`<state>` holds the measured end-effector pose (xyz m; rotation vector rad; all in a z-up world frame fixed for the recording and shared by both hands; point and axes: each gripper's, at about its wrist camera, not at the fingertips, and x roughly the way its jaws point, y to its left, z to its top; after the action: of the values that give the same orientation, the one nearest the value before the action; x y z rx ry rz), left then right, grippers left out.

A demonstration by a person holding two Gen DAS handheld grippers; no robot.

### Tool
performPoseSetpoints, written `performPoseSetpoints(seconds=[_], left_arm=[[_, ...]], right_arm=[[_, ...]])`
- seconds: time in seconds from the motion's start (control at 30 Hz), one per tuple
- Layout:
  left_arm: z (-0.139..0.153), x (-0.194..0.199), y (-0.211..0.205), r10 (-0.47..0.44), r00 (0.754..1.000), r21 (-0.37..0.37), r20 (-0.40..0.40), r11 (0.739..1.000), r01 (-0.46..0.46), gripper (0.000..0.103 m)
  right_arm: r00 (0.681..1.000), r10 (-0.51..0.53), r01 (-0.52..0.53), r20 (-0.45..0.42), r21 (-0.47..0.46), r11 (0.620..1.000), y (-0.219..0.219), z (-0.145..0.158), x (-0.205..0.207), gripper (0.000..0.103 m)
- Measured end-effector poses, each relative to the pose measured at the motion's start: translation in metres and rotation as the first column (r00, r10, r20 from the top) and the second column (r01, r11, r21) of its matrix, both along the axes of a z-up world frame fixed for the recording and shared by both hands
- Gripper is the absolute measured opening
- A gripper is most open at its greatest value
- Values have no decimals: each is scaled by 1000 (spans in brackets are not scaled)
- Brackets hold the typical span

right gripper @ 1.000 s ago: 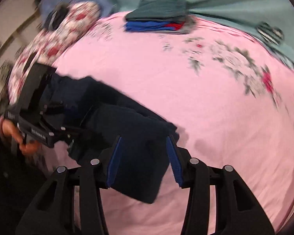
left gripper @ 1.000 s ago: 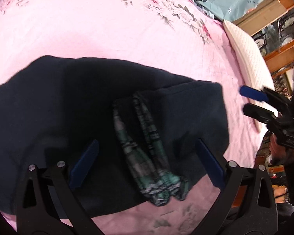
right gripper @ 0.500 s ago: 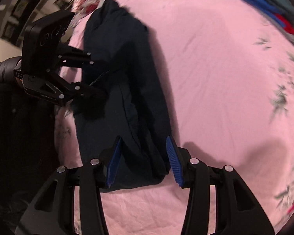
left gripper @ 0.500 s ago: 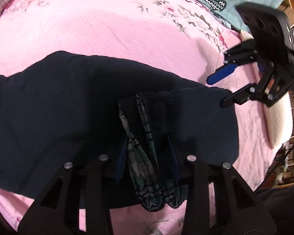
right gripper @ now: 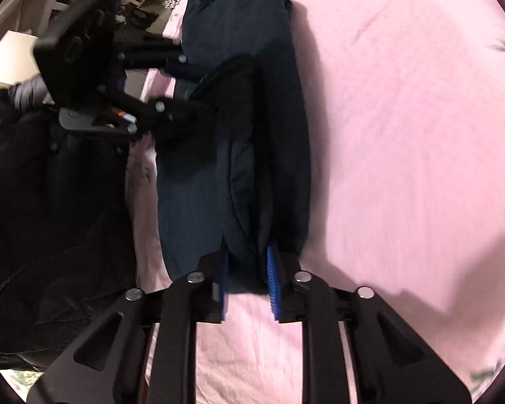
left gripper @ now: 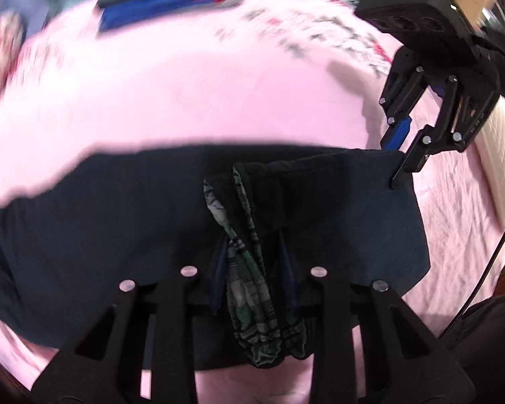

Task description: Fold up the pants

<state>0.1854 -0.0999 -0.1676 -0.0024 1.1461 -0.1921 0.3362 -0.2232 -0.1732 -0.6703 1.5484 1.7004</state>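
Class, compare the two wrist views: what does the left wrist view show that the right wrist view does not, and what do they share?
Only the left wrist view shows the green plaid lining between the left tool, and folded clothes at the far edge. Only the right wrist view shows the person's dark jacket beside the bed. Both show the navy pants on the pink bedsheet, with the right tool closed on one end.

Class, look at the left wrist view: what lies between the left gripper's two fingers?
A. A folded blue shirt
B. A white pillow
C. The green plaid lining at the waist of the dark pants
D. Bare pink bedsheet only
C: in the left wrist view the left gripper has its blue pads on either side of the green plaid lining of the dark pants, which lie on the pink bedsheet.
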Motion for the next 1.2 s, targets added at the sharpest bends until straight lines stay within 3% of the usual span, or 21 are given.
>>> performPoseSetpoints(seconds=[0.07, 0.17, 0.23, 0.27, 0.3, 0.33, 0.4, 0.47, 0.5, 0.57, 0.67, 0.77, 0.83, 0.93, 1.07, 1.13, 1.2], left_arm=[[2, 2, -5, -34, 999, 33, 24, 999, 33, 28], [-22, 5, -1, -37, 999, 14, -40, 999, 38, 31], [-23, 2, 6, -29, 999, -10, -28, 1000, 28, 33], [-21, 3, 8, -28, 999, -18, -31, 999, 27, 37], [-18, 4, 12, -17, 999, -6, -33, 1000, 16, 53], [-14, 3, 17, -2, 1000, 18, -25, 1000, 2, 62], [-4, -2, 28, 26, 1000, 26, 0, 999, -26, 63], [8, -6, 46, 78, 997, 5, 22, 997, -78, 72], [12, -9, 54, 100, 995, -5, 29, 995, -100, 78], [16, -18, 65, 145, 989, 2, 40, 989, -145, 79], [20, -36, 89, 206, 978, 24, 46, 978, -207, 79], [22, -46, 105, 248, 968, 13, 39, 968, -249, 79], [20, -51, 110, 267, 963, 10, 33, 964, -267, 81], [19, -61, 117, 266, 963, 19, 37, 964, -267, 86], [13, -71, 132, 287, 957, -1, 32, 958, -287, 87], [8, -70, 141, 303, 953, -26, 21, 953, -302, 87], [7, -69, 148, 304, 952, -44, 21, 952, -303, 87]], right_arm=[[998, -46, 45, 32, 30, 999, -11, 8, -1, 18], [985, -166, 164, 55, 50, 985, -22, -2, -2, 20], [963, -267, 264, 35, 65, 962, -27, -8, -2, 25], [955, -295, 292, 29, 72, 954, -30, -7, -2, 27], [943, -330, 327, 36, 86, 941, -35, 0, -2, 34], [930, -362, 354, 70, 101, 930, -39, 8, -3, 45], [879, -445, 420, 172, 164, 892, -51, 30, -4, 46], [832, -515, 466, 206, 241, 851, -60, 51, -9, 46], [813, -545, 479, 204, 297, 826, -59, 64, -20, 46], [810, -561, 477, 169, 366, 799, -54, 74, -39, 46], [781, -614, 518, 115, 429, 740, -35, 63, -58, 46], [736, -674, 606, 69, 378, 700, -9, 22, -72, 46], [703, -690, 622, 172, 323, 714, 7, -2, -87, 46], [677, -700, 621, 227, 336, 708, 15, 11, -99, 47], [604, -784, 673, 147, 433, 600, 8, 48, -121, 47], [580, -794, 687, 186, 414, 598, 18, 42, -129, 48], [556, -796, 724, 238, 331, 605, 32, 22, -138, 48]])
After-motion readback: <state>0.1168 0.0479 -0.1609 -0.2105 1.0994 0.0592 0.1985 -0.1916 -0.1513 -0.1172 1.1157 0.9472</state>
